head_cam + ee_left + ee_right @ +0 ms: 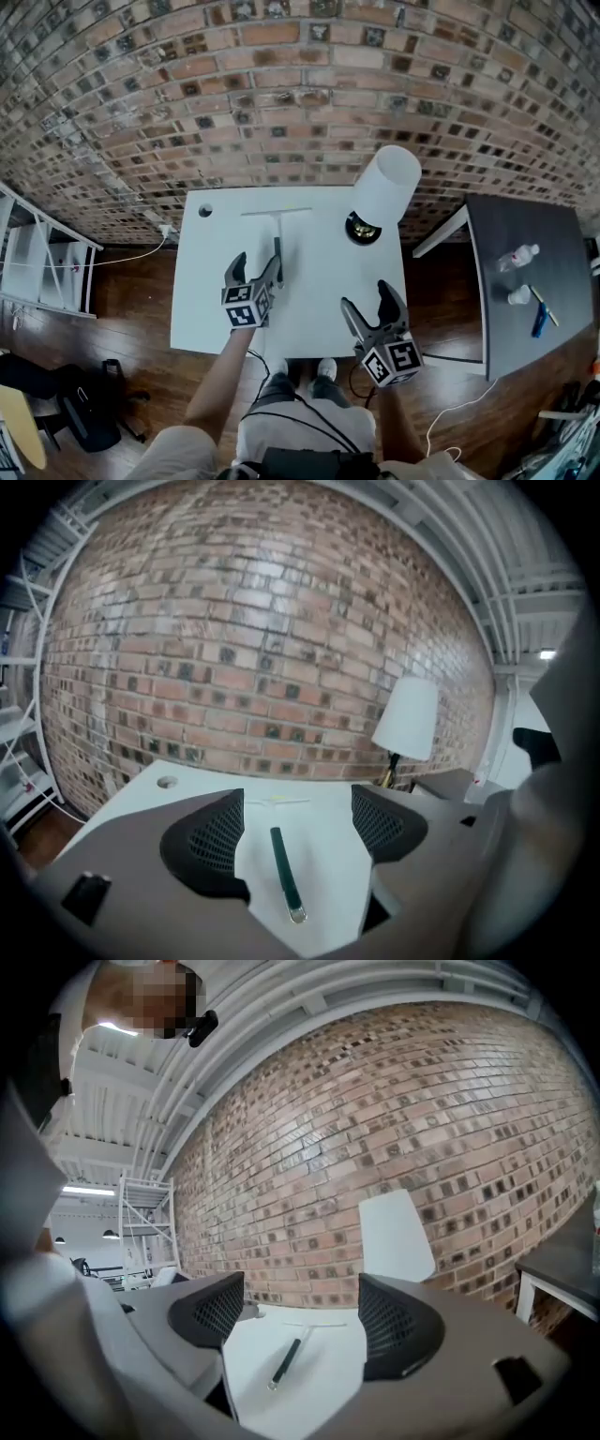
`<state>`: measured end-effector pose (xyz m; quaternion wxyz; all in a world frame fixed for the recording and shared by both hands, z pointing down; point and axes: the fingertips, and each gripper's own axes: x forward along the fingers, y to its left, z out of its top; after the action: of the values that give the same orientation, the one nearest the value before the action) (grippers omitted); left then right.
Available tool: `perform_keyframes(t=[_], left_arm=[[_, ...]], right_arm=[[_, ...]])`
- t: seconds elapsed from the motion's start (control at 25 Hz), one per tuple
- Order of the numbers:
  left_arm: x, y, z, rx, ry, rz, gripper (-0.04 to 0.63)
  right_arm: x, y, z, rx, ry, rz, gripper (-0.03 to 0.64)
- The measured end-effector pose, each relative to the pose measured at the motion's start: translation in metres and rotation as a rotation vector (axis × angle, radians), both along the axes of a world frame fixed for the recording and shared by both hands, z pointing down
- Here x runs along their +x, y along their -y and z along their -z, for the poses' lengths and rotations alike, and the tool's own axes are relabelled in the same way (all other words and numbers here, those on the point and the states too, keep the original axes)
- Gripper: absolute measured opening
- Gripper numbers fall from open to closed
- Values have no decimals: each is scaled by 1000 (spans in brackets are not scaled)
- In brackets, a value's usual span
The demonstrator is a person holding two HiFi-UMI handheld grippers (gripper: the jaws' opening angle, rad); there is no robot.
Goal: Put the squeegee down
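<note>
The squeegee (pixel 277 236) lies flat on the white table (pixel 216 319), its pale blade across the far side and its dark green handle (pixel 284 871) pointing back toward me. My left gripper (pixel 255 272) hovers above the handle's near end, open, with nothing between its jaws. In the left gripper view the handle lies on the tabletop below the gap. My right gripper (pixel 367 307) is open and empty over the table's near right part. In the right gripper view the squeegee (pixel 286 1363) shows ahead on the table.
A lamp with a white shade (pixel 386 185) stands on the table's far right corner. A round hole (pixel 204 211) marks the far left corner. A dark side table (pixel 553 309) at the right holds a bottle (pixel 517 257) and small items. A brick wall (pixel 281 94) runs behind.
</note>
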<state>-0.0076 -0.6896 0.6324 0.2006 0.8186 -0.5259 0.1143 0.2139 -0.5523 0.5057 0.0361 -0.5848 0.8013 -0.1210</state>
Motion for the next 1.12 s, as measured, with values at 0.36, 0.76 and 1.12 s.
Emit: perform_keyframes(t=[0.36, 0.76, 1.12], left_arm=[[-49, -103, 162, 368, 12, 19, 364], [-92, -147, 205, 520, 90, 146, 364], [-91, -139, 210, 491, 98, 183, 362]], right_arm=[[-37, -3, 76, 187, -13, 54, 405], [-57, -10, 86, 181, -106, -37, 402], [-67, -12, 83, 153, -159, -59, 400]])
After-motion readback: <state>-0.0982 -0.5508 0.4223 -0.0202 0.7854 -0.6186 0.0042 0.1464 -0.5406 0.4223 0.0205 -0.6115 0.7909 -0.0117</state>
